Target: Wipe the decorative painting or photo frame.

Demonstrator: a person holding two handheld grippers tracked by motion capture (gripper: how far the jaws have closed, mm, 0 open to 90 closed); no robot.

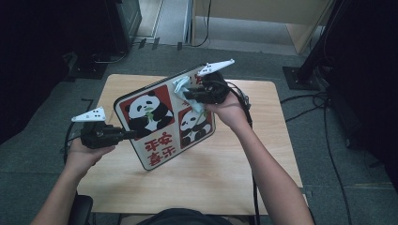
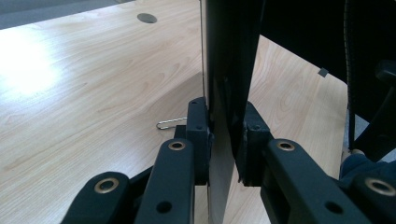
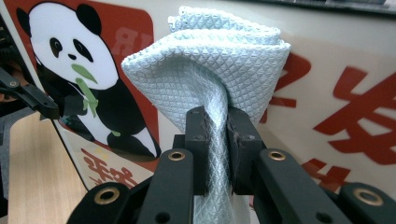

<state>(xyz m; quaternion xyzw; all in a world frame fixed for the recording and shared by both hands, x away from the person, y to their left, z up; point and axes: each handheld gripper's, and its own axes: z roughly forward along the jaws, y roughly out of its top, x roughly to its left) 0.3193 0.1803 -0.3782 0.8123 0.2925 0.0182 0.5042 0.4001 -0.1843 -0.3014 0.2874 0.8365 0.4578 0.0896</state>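
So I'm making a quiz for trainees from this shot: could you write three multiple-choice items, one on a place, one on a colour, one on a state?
1. Where does the left gripper grip the panda board?
A. at its edge
B. at its middle
C. nowhere

2. What colour is the cloth?
A. red
B. pale blue
C. black

3. How are the right gripper jaws?
A. wide open
B. shut on the cloth
C. shut on nothing

Answers:
1 A, its jaws clamp the board's thin edge in the left gripper view.
2 B, as the right gripper view shows.
3 B, the cloth is pinched between them.
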